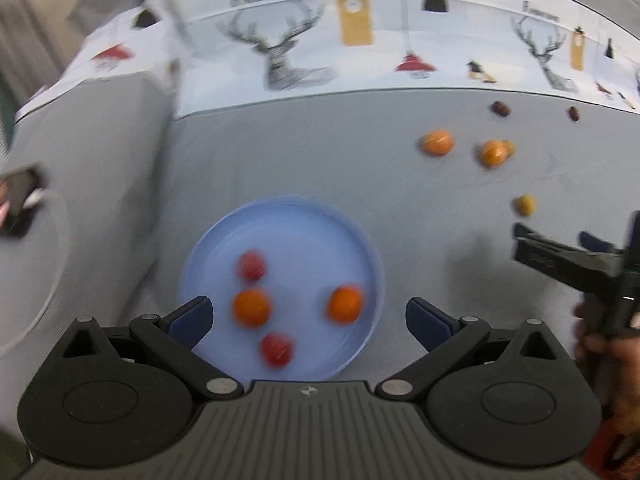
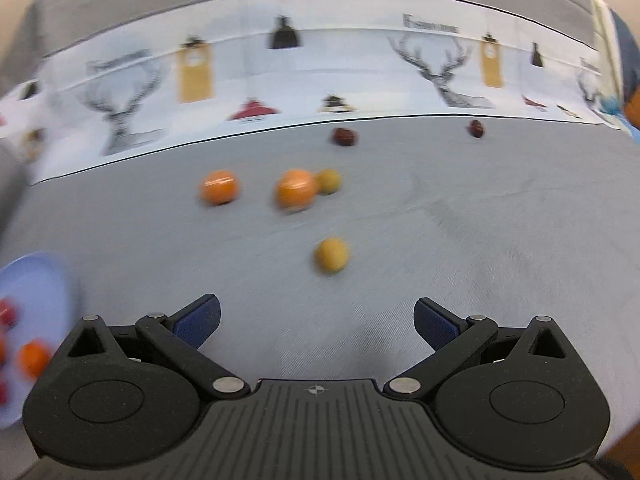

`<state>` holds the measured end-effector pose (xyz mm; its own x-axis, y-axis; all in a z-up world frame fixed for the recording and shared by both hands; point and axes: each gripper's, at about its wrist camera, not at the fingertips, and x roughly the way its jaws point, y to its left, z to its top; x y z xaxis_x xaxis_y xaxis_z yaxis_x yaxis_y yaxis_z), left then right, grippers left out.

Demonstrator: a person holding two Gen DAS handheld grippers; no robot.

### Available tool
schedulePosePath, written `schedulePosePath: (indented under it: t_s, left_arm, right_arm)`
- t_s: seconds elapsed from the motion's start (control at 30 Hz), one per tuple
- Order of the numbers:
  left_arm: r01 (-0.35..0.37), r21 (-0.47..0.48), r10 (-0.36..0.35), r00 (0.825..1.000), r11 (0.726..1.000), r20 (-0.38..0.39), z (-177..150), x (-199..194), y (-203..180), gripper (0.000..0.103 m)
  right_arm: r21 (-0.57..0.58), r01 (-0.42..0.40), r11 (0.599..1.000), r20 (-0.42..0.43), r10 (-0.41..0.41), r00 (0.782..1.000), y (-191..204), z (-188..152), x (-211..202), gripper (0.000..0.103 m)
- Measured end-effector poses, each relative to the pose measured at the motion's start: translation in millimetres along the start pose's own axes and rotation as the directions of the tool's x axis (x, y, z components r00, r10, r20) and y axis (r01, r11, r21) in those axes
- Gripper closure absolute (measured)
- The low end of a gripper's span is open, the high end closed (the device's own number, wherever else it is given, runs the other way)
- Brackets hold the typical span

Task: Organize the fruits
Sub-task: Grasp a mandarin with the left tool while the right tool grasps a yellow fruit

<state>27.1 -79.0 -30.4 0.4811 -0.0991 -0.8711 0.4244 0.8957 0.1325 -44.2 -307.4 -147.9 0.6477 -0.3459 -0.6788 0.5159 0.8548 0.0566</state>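
Blue plate [image 1: 360, 248] holds two orange and two red fruits — blurred. Left gripper [image 1: 308, 316] above it and right gripper [image 2: 316, 316] spread wide — both empty.

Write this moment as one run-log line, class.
left gripper: open, over blue plate | right gripper: open, empty | plate: two oranges, two red fruits | cloth: six fruits loose
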Motion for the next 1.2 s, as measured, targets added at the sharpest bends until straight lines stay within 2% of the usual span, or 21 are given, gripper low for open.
schedulePosePath:
  t_s: [0.17, 0.27, 0.3, 0.33, 0.37, 0.4, 0.43, 0.5, 0.6, 0.67, 0.73, 0.8, 0.83, 0.9, 0.93, 0.97, 1.07, 1.2]
  left_arm:
    - [0.048, 0.088, -0.051, 0.998, 0.995, 0.030, 48.9, 34.4, -44.6, 0.000]
    - [0.079, 0.147, -0.086, 0.995, 0.986, 0.042, 81.4, 61.5, -75.7, 0.000]
    - [0.093, 0.164, -0.101, 0.994, 0.982, 0.038, 90.8, 70.6, -86.2, 0.000]
    - [0.120, 0.186, -0.128, 0.991, 0.975, 0.035, 101.4, 81.0, -98.9, 0.000]
    - [0.139, 0.206, -0.149, 0.988, 0.969, 0.032, 110.1, 90.7, -110.2, 0.000]
    - [0.157, 0.233, -0.168, 0.985, 0.960, 0.030, 118.5, 100.8, -123.5, 0.000]
    - [0.175, 0.266, -0.188, 0.982, 0.948, 0.025, 125.5, 111.1, -136.9, 0.000]
    - [0.189, 0.340, -0.202, 0.979, 0.921, 0.005, 137.0, 133.1, -165.0, 0.000]
    - [0.179, 0.461, -0.189, 0.982, 0.869, -0.025, 146.2, 162.9, -202.0, 0.000]
    - [0.183, 0.524, -0.185, 0.981, 0.832, -0.049, 148.0, 176.4, -217.9, 0.000]
    - [0.175, 0.560, -0.169, 0.984, 0.810, -0.063, 149.9, 189.4, -229.5, 0.001]
    - [0.178, 0.567, -0.165, 0.983, 0.804, -0.074, 152.3, 198.8, -235.2, 0.001]
    - [0.187, 0.566, -0.171, 0.982, 0.803, -0.082, 154.0, 201.2, -235.8, 0.006]
    - [0.216, 0.560, -0.191, 0.976, 0.800, -0.104, 156.9, 206.6, -238.2, 0.034]
    - [0.243, 0.555, -0.209, 0.970, 0.796, -0.126, 158.8, 208.5, -239.0, 0.063]
    - [0.261, 0.540, -0.223, 0.965, 0.800, -0.136, 160.2, 209.4, -238.2, 0.063]
    - [0.271, 0.521, -0.256, 0.961, 0.810, -0.102, 160.2, 198.8, -231.9, 0.063]
    - [0.233, 0.488, -0.251, 0.968, 0.841, -0.030, 153.5, 166.7, -206.0, 0.063]
  right_arm:
    - [0.049, 0.013, 0.999, -0.018, -0.012, 1.000, -19.6, 8.6, 50.2, 0.001]
    - [-0.022, 0.041, 0.999, 0.023, -0.040, 0.999, -23.9, 2.6, 59.3, 0.005]
    - [-0.033, 0.042, 0.999, 0.034, -0.041, 0.999, -25.1, 2.2, 57.6, 0.011]
    - [-0.019, 0.042, 0.999, 0.042, -0.041, 0.998, -28.4, 3.2, 54.4, 0.027]
    - [-0.001, 0.053, 0.999, 0.053, -0.053, 0.997, -31.8, 4.3, 53.2, 0.036]
    - [0.010, 0.071, 0.997, 0.061, -0.072, 0.996, -35.1, 4.4, 52.6, 0.051]
    - [0.018, 0.080, 0.997, 0.064, -0.081, 0.995, -39.0, 5.8, 52.7, 0.062]
    - [0.038, 0.121, 0.992, 0.067, -0.123, 0.990, -46.7, 9.6, 54.0, 0.075]
    - [0.123, 0.222, 0.967, 0.059, -0.230, 0.971, -67.4, 14.3, 59.2, 0.075]
    - [0.169, 0.233, 0.958, 0.052, -0.245, 0.968, -77.5, 15.4, 61.4, 0.075]
    - [0.167, 0.242, 0.956, 0.052, -0.254, 0.966, -76.3, 15.0, 62.8, 0.075]
    - [0.152, 0.251, 0.956, 0.055, -0.261, 0.964, -73.8, 13.7, 63.6, 0.073]
    - [0.153, 0.250, 0.956, 0.056, -0.261, 0.964, -73.6, 14.0, 64.2, 0.073]
    - [0.166, 0.248, 0.954, 0.056, -0.260, 0.964, -74.3, 13.8, 64.4, 0.073]
    - [0.166, 0.249, 0.954, 0.056, -0.261, 0.964, -74.1, 13.8, 64.4, 0.073]
    - [0.165, 0.249, 0.954, 0.057, -0.261, 0.964, -73.9, 14.0, 63.9, 0.073]
    - [0.178, 0.242, 0.954, 0.065, -0.257, 0.964, -74.7, 14.4, 61.8, 0.075]
    - [0.189, 0.229, 0.955, 0.102, -0.251, 0.963, -74.9, 15.1, 58.4, 0.075]
